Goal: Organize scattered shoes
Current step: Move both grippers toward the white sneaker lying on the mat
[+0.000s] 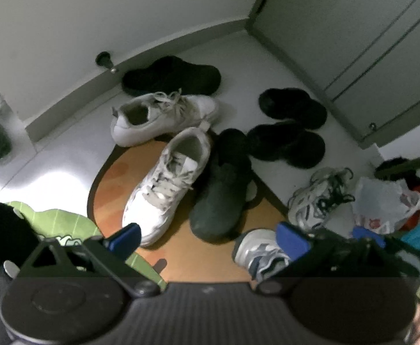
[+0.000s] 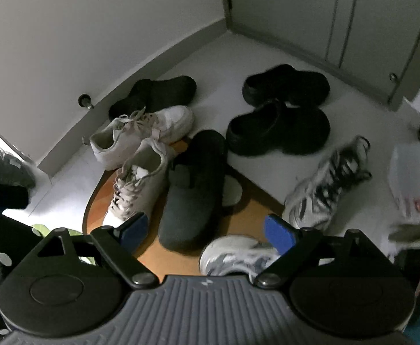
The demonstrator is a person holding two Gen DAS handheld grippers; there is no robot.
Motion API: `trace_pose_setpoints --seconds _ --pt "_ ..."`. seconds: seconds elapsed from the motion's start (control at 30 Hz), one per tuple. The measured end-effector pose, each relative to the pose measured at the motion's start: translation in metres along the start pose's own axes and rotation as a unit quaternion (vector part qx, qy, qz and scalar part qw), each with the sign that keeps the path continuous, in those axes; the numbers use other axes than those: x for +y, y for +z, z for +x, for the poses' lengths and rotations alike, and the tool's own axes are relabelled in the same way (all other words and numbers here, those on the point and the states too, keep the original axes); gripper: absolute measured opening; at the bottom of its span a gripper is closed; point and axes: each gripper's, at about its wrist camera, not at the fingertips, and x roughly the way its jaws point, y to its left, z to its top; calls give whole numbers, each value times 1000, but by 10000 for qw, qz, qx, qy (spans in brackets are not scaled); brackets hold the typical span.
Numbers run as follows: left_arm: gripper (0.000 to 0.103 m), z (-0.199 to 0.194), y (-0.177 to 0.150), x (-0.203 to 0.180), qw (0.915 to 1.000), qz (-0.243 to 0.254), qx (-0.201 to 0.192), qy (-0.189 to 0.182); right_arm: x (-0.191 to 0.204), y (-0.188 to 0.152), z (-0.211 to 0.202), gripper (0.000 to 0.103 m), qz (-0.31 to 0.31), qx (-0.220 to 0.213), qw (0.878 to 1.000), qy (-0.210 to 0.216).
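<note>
Nearest the right wrist view, the right claw stands wide with nothing between its blue pads, angled steeply down at the floor. Just beyond its right pad lies a grey-and-white trainer, toe to the left, partly hidden under the claw body. The left claw is likewise wide and empty, hanging above the same trainer and the near edge of an orange mat.

On the mat, mid-distance, a white sneaker and a dark slipper lie side by side, touching. To the right, off the mat, a second grey-and-white trainer lies tilted beside a plastic bag, well apart from its mate. Farther back, another white sneaker lies crosswise against a black shoe near the wall; a pair of black clogs sits to the far right before the cabinet doors.

Assessment: sorting has barely begun; no pair but the clogs is aligned. The step in hand appears to be an approach on the near trainer. Recommended: bring the pads down across the collar or heel wall, not over loose laces, close firmly and lift clear of the slipper. The tilted mate is the likely partner. Risk: a soft upper collapsing in the grip.
</note>
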Motion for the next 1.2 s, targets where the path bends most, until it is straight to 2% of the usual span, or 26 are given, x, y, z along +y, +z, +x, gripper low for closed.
trace_pose_setpoints --seconds 0.2,0.43,0.57,0.67,0.77,0.93,1.2 --pt "101 7 6 3 9997 -245 75 -12 4 8 16 92 -443 54 9990 77" --pt "101 33 22 -1 9989 -383 231 150 27 22 31 92 -1138 248 9922 449" --pt "101 48 32 -3 9973 -658 217 256 35 25 45 92 -1642 83 9854 445" --pt "101 57 35 -5 9949 -959 180 249 27 21 53 92 -1604 128 9857 504" --pt "101 72 40 -11 9955 -863 258 282 17 18 64 92 -1561 337 9862 428" --pt "100 101 55 -11 9947 -871 455 315 0 17 78 92 -1437 387 9885 254" --pt "100 139 72 -39 9949 -624 784 -145 -15 6 85 92 -1250 125 9919 161"
